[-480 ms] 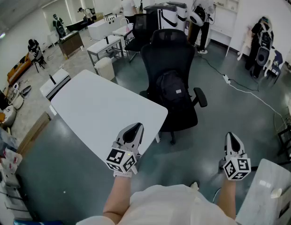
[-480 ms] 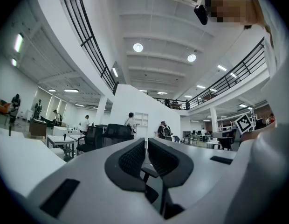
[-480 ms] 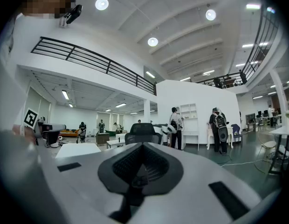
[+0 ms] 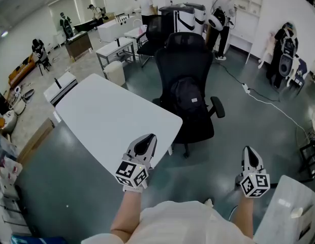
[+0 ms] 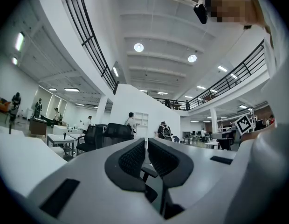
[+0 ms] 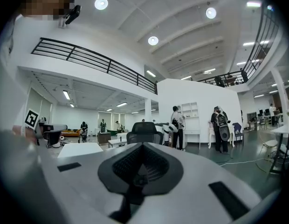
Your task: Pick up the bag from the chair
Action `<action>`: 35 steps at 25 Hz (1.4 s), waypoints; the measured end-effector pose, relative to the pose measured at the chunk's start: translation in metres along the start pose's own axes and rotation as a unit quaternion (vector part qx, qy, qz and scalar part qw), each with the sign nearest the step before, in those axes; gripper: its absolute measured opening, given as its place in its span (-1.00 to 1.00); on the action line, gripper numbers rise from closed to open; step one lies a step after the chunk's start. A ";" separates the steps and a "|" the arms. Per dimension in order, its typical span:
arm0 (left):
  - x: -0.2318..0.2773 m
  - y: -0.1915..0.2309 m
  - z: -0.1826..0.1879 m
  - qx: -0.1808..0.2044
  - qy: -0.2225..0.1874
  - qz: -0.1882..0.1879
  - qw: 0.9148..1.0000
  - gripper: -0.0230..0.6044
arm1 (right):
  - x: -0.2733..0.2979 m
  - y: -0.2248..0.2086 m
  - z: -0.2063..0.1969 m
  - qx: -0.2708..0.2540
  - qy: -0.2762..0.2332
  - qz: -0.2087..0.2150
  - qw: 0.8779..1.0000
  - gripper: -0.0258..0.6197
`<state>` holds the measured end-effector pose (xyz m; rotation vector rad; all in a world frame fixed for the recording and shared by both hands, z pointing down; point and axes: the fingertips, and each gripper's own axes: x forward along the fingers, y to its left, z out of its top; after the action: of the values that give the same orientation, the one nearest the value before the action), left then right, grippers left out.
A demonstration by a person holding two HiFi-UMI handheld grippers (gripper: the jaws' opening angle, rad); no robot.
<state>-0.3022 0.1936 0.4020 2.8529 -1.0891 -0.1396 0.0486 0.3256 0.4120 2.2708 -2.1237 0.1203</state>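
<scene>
A black backpack (image 4: pixel 188 96) sits upright on the seat of a black office chair (image 4: pixel 184 60), leaning against its backrest. My left gripper (image 4: pixel 144 145) hovers over the near corner of the white table (image 4: pixel 106 118), well short of the chair, its jaws shut on nothing. My right gripper (image 4: pixel 248 157) hangs over the grey floor, right of the chair, also shut and empty. In the left gripper view the gripper (image 5: pixel 147 141) points toward the chair (image 5: pixel 112 130). In the right gripper view the gripper (image 6: pixel 142 146) points at the chair's backrest (image 6: pixel 143 133); the bag is hidden behind the jaws.
A second white surface (image 4: pixel 292 207) lies at the lower right. A power cable (image 4: pixel 269 105) runs across the floor right of the chair. Desks (image 4: pixel 114 47), another black chair (image 4: pixel 150 32) and several people (image 4: pixel 221 14) stand further back.
Both grippers hold almost the same place. The head view has shifted slightly, and people in the background have moved a little.
</scene>
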 end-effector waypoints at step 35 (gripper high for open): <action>0.026 -0.007 -0.035 -0.024 0.044 -0.022 0.999 -0.79 | 0.015 -0.006 -0.037 0.015 0.045 0.003 0.999 -0.86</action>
<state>-0.2744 0.1833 0.4350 2.8129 -0.9930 -0.0417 0.0539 0.3136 0.4504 2.2313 -2.0986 0.2512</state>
